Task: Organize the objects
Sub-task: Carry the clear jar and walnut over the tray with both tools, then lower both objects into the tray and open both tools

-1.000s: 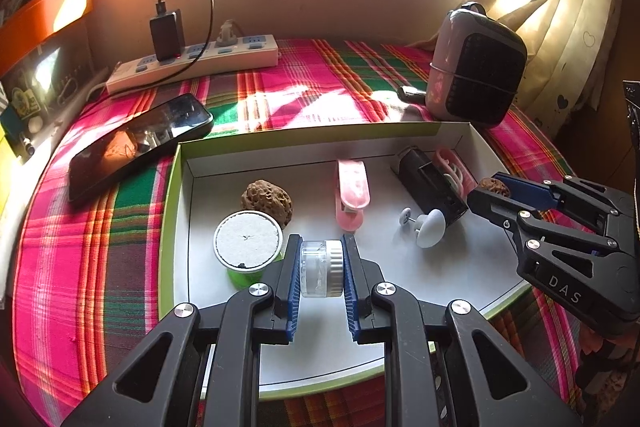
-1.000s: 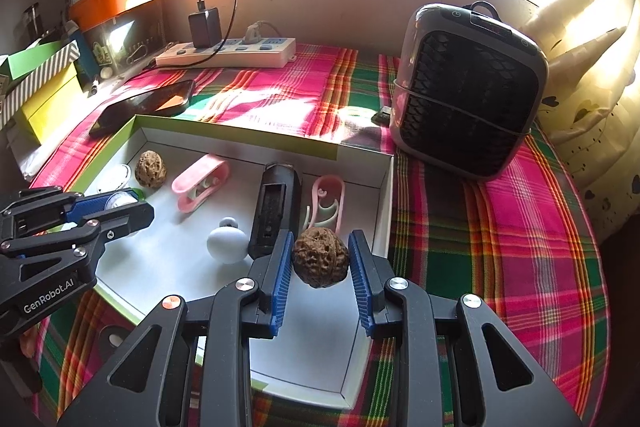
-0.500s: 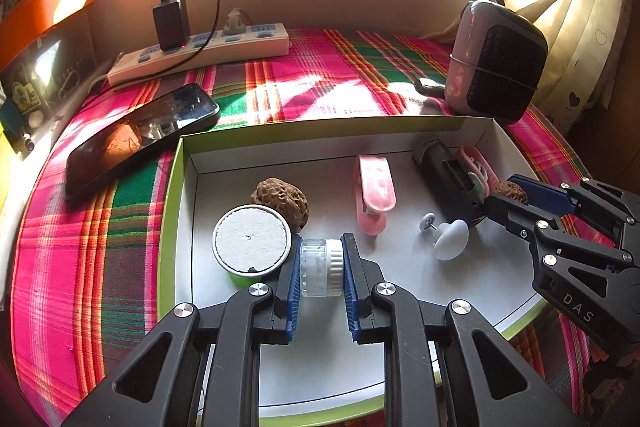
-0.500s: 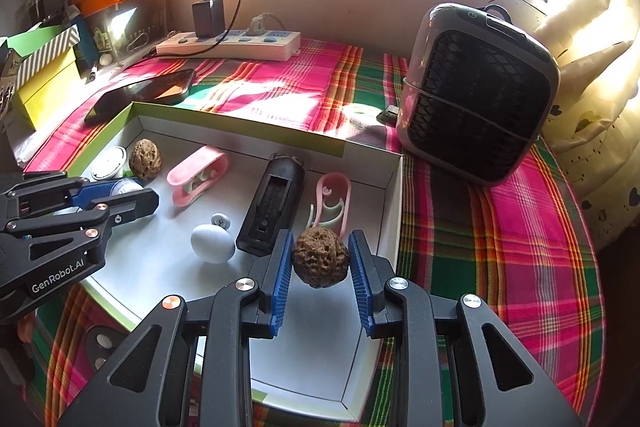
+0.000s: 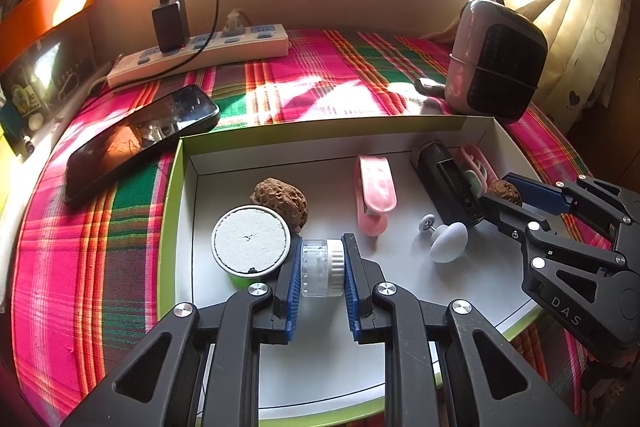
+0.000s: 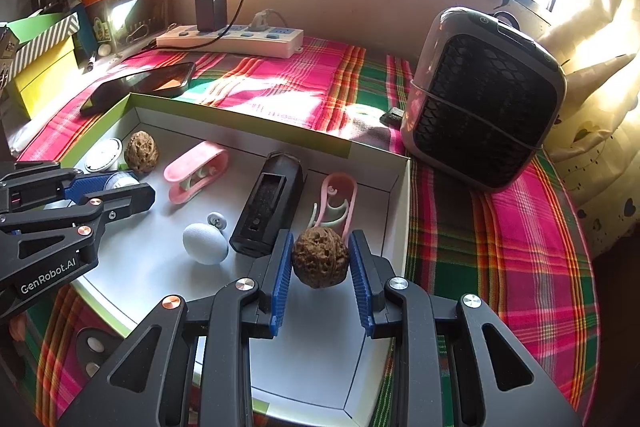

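Left gripper (image 5: pixel 322 269) clamped on a small clear jar with white cap (image 5: pixel 322 268), held sideways just over the floor of the white box with green rim (image 5: pixel 170 211), near its front-left part. Right gripper (image 6: pixel 319 259) clamped on a walnut (image 6: pixel 319 257), raised above the box's right end, near the right wall. Inside the box: second walnut (image 5: pixel 280 199) touching a round green-bottomed tub with white lid (image 5: pixel 250 241) at left; pink clip (image 5: pixel 375 191) mid-box; black rectangular device (image 6: pixel 268 205); white knob (image 6: pixel 204 243) just beside it; second pink clip (image 6: pixel 338 201) by the right wall. Behind the box: phone (image 5: pixel 140 137), power strip (image 5: pixel 200 53), small heater (image 6: pixel 482 99).
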`<action>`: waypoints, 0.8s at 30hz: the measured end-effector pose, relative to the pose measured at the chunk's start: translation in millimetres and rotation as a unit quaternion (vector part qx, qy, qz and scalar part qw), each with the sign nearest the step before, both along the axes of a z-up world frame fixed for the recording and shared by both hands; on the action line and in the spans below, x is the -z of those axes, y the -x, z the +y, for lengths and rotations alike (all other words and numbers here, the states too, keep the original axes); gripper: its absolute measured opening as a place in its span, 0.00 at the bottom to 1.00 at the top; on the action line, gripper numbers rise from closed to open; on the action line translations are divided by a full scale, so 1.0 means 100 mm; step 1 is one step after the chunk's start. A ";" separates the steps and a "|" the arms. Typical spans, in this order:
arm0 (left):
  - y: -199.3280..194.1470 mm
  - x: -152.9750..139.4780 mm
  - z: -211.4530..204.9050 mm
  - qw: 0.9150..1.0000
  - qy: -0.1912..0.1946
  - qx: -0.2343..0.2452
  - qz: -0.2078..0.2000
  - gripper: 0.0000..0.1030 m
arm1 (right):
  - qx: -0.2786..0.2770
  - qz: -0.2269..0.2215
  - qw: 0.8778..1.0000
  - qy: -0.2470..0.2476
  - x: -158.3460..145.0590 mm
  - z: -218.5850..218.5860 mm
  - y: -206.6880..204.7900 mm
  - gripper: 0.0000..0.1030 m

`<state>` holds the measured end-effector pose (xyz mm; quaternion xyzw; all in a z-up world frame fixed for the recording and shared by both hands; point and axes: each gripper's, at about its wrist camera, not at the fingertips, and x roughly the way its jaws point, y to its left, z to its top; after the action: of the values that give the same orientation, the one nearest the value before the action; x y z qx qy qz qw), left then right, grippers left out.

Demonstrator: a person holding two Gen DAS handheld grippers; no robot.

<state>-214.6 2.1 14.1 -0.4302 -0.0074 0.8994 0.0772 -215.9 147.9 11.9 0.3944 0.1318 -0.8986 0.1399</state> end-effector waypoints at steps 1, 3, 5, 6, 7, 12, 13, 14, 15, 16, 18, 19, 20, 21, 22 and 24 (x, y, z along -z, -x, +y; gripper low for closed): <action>0.00 0.00 0.01 1.000 0.000 0.000 0.000 0.18 | 0.000 0.000 1.000 0.000 0.00 0.00 0.00 0.29; 0.00 0.00 0.01 1.000 0.002 0.000 0.000 0.19 | 0.001 0.000 1.000 0.000 0.00 0.00 0.00 0.29; -0.01 0.00 0.02 1.000 0.002 -0.001 -0.001 0.20 | 0.001 0.001 1.000 0.000 0.00 0.00 0.00 0.29; 0.00 0.00 0.02 1.000 0.001 -0.001 -0.001 0.21 | 0.001 0.000 1.000 0.000 0.00 0.00 0.00 0.29; -0.01 0.00 0.03 1.000 0.002 0.000 0.000 0.21 | 0.001 0.001 1.000 0.000 0.01 0.00 0.00 0.29; -0.01 0.00 0.03 1.000 0.002 0.001 0.000 0.24 | 0.002 0.001 1.000 0.000 0.01 0.00 0.00 0.29; -0.01 0.00 0.03 1.000 0.002 0.001 0.000 0.25 | 0.002 0.001 1.000 0.000 0.01 0.00 0.00 0.29; -0.01 0.00 0.03 1.000 0.002 0.001 0.000 0.26 | 0.003 0.001 1.000 0.000 0.01 0.00 0.00 0.29; -0.01 0.00 0.04 1.000 0.001 0.002 0.000 0.26 | 0.004 0.002 1.000 0.000 0.01 0.00 0.00 0.29; -0.01 0.00 0.03 1.000 0.000 0.001 0.000 0.26 | 0.004 0.002 1.000 0.000 0.01 0.00 0.00 0.29; -0.02 0.00 0.04 1.000 0.001 0.002 0.000 0.27 | 0.004 0.002 1.000 -0.002 0.01 -0.01 0.00 0.29; -0.02 0.00 0.04 1.000 0.002 0.001 0.000 0.28 | 0.005 0.002 1.000 -0.002 0.01 -0.01 0.00 0.29; -0.01 -0.01 0.04 1.000 0.003 0.002 0.000 0.28 | 0.005 0.002 1.000 -0.003 0.01 -0.01 0.00 0.29; -0.02 -0.01 0.04 1.000 0.003 0.003 0.000 0.29 | 0.005 0.002 1.000 -0.003 0.01 -0.01 0.00 0.29; -0.02 -0.01 0.04 1.000 0.003 0.003 0.000 0.29 | 0.006 0.002 1.000 -0.003 0.01 -0.02 0.00 0.29; -0.02 -0.01 0.04 1.000 0.002 0.003 -0.001 0.30 | 0.006 0.003 1.000 -0.001 0.00 -0.01 -0.01 0.29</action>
<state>-212.5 5.9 14.6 -0.4312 -0.0038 0.8988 0.0791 -214.8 146.6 11.5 0.3930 0.1308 -0.9004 0.1333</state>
